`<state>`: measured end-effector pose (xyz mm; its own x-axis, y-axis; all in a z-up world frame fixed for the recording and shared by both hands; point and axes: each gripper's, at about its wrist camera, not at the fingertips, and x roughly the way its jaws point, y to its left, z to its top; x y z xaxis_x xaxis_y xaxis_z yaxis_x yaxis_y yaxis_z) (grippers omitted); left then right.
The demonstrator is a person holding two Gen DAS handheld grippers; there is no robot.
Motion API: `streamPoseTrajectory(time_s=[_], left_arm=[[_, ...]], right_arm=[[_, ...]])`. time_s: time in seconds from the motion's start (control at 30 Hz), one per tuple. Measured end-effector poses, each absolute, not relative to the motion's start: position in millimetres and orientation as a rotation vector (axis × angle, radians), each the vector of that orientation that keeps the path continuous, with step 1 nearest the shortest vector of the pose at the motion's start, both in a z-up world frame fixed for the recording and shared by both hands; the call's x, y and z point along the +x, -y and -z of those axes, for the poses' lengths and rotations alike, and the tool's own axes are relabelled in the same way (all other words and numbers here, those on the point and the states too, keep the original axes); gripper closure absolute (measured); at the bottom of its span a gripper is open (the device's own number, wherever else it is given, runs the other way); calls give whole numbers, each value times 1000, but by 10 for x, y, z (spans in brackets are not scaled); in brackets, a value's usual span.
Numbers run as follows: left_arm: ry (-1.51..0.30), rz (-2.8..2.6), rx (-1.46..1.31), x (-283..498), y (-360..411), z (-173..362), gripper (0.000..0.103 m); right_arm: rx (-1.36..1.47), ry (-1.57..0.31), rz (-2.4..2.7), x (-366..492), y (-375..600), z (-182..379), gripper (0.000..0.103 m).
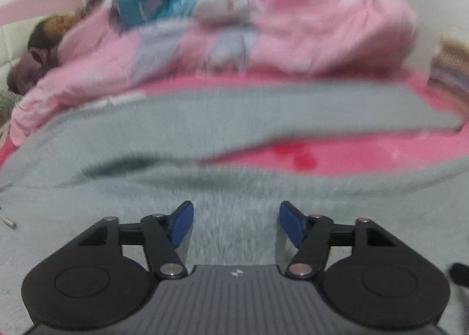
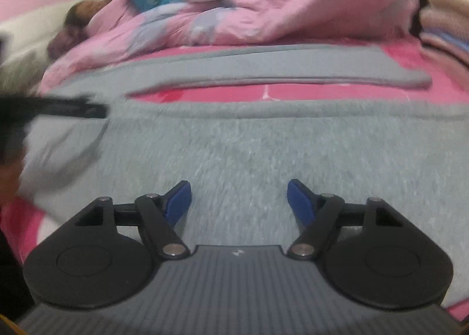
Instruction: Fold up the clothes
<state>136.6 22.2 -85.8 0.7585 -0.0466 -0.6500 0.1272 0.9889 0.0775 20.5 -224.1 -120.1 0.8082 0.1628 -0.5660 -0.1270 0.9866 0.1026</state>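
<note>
A fuzzy grey garment (image 1: pixel 205 118) lies spread on a pink bed sheet (image 1: pixel 337 153). It also fills the right wrist view (image 2: pixel 249 141), with a long grey part (image 2: pixel 278 68) lying farther back. My left gripper (image 1: pixel 236 217) is open just above the grey fabric, nothing between its blue pads. My right gripper (image 2: pixel 239 197) is open over the same garment, also empty. The left gripper shows as a dark blurred shape at the left edge of the right wrist view (image 2: pixel 58 109).
A crumpled pink quilt (image 1: pixel 293 35) with a teal cloth (image 1: pixel 152 3) on top lies at the back of the bed. A brown soft toy (image 1: pixel 44 41) lies at the far left. Folded striped fabric (image 1: pixel 451 68) sits at the right edge.
</note>
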Motion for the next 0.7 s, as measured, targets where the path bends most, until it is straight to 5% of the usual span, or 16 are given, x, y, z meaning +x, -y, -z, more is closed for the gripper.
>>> streamPoseTrajectory(time_s=[0.4,0.57,0.7], left_arm=[[-663,89,-43,19,-705,784,41],[-617,-66,-153,156,-1251,568,33],[-775,-194,-166,515,-1470,717,38]], right_arm=[[57,-621,-184,273,2197,1222,11],[79,-624,-183,278,2193,1224,8],[42,-637,-180,216,2146,1213,7]])
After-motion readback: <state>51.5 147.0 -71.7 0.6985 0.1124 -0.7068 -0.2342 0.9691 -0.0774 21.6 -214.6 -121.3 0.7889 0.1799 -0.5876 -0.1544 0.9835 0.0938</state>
